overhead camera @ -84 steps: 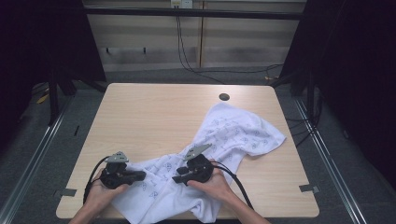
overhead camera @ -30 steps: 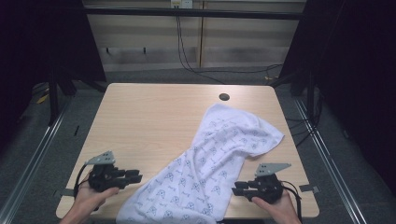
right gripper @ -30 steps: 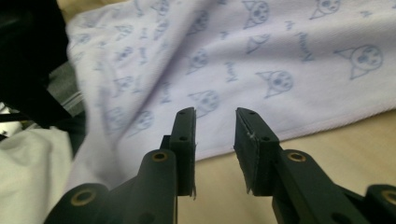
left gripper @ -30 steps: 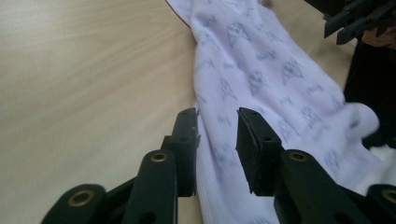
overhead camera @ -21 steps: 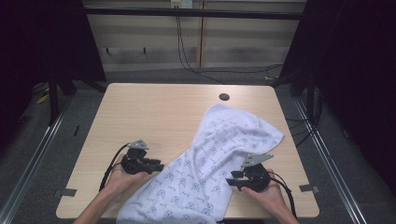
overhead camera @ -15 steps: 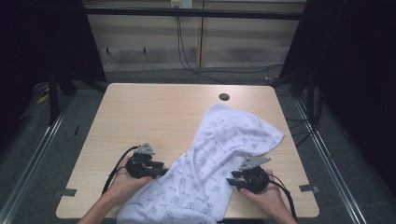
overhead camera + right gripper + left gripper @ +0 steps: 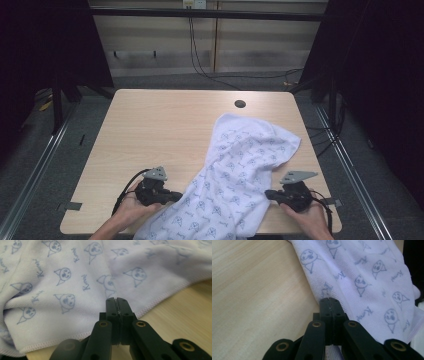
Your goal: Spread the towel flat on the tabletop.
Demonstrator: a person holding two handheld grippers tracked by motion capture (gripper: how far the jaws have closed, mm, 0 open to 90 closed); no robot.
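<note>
I am holding my left gripper with its two black jaws pressed flat together; a sliver of white cloth is showing low between them, but I cannot tell whether they are truly pinching it. The tips are sitting right at the near left edge of the towel, where cloth meets bare wood. In the high view that gripper is lying in my left hand near the front edge of the table, its tips touching the towel's left border.

My right gripper is likewise closed, jaws meeting with no gap, tips resting at the towel's stitched hem. Whether any cloth is caught there I cannot tell. From above, this gripper is pointing left at the towel's right edge, my right hand behind it.

The towel is white, printed all over in grey-blue with little cat-like faces and a repeated cursive word, too loose and small for me to read surely. It is lying diagonally, from the front edge between my grippers up toward the far right, partly rumpled. A dark round hole is sitting in the tabletop beyond it. Cables are hanging down the wall behind.
</note>
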